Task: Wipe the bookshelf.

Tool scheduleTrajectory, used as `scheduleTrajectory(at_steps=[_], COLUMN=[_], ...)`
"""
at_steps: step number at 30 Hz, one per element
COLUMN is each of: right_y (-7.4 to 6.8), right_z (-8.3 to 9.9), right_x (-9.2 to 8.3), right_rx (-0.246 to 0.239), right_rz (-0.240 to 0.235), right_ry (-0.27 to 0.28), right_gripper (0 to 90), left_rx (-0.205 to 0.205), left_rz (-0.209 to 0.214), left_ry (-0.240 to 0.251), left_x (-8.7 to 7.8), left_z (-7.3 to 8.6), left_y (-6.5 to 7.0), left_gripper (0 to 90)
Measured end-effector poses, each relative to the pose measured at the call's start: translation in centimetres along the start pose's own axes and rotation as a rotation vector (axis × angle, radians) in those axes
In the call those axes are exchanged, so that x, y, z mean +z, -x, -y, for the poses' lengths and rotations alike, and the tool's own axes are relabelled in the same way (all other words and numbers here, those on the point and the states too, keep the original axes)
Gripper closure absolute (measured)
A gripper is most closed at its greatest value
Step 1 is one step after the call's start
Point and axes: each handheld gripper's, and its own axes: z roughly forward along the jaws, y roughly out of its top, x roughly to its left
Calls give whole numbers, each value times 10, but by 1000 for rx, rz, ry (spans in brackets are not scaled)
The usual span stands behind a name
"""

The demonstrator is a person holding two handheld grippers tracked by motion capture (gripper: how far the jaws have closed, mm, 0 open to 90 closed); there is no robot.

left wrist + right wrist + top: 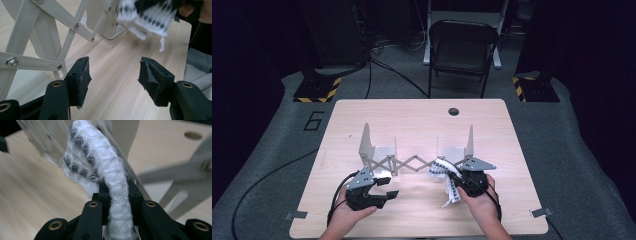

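A white folding rack [412, 162] with scissor-link arms stands in the middle of the wooden table [422, 120]. My right gripper [458, 176] is shut on a white cloth with dark patterned patches [447, 172], held against the right end of the rack. In the right gripper view the cloth [100, 165] runs up from between the closed jaws against a clear rack panel. My left gripper [387, 192] stands open near the table's front left, its jaws empty. In the left gripper view its fingers [81, 77] stand apart over bare wood, beside the rack's links [75, 27], with the cloth [147, 17] farther off.
A small round hole [454, 111] sits near the table's far edge. A black folding chair [462, 50] stands behind the table. Black cables trail across the grey floor at left. Tape tabs mark the table's front corners.
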Motion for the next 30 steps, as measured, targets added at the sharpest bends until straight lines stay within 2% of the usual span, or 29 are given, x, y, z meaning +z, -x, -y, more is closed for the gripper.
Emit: scheduleTrajectory(at_steps=[2,4,7,8,9,11,14,15,16,17,19,20,23,24,25,27,29,30], right_y=[-3,-9,-6,-6,-5,-6,-10,-18,-18,-24,-28,-28,-26,-26,-25,-25,-28,-28], right_z=[-4,-7,6,6,16,16,9,-5,-5,-16,-19,-19,-6,-6,2,3,-3,-3], right_x=[-4,-2,18,18,32,34,29,18,18,11,9,9,31,31,41,43,38,38], right_rx=[-5,-29,-25,-25,-19,-25,-34,-50,-50,-68,-79,-79,-69,-69,-69,-68,-71,-71], right_rz=[0,-8,-11,-11,0,-9,-18,-25,-25,-27,-21,-21,-23,-23,-17,-25,-31,-31], right_ry=[18,9,-81,-81,-124,-128,-104,-28,-28,25,37,37,-62,-62,-105,-119,-83,-83], right_gripper=[780,779,778,778,777,777,777,776,776,770,765,765,768,768,769,769,769,769], left_rx=[0,8,3,3,2,-4,-14,-7,-7,-8,-3,-3,-7,-7,-9,-8,-17,-17], left_rz=[1,3,1,1,0,-3,-2,-3,-3,-5,-5,-5,-3,-3,-4,-9,-7,-7], left_ry=[-2,-7,-3,-3,-3,1,7,0,0,0,0,0,1,0,0,-2,2,2], left_x=[0,0,-1,-1,-1,-1,-1,-1,-1,-1,-1,-1,-1,-1,-1,-1,-1,-1], left_z=[0,0,0,0,1,1,1,1,1,1,1,1,2,2,2,3,3,3], left_y=[0,0,1,1,0,0,-1,-2,-2,-1,-1,-1,0,0,0,-1,-2,-2], left_gripper=[413,413,413,412,413,412,413,413,413,413,413,412,412,412,413,412,412,412])
